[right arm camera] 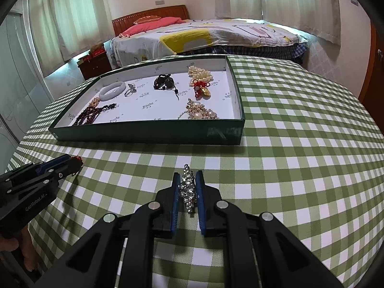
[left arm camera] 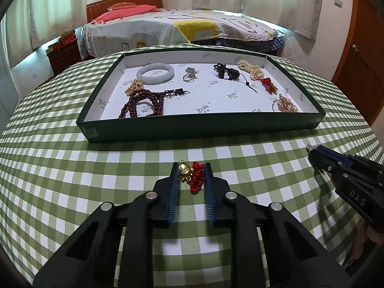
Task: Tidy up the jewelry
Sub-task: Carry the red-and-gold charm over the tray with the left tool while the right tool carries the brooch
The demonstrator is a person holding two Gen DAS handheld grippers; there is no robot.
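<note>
The left gripper points forward and downward over the table, its blue-padded jaws drawn close on a small charm held between the fingertips. The right gripper is angled down likewise, jaws nearly together and pinching a sparkling piece along their pads. Fingers of the person's left hand seem to wrap the handle at the frame's edge.
</note>
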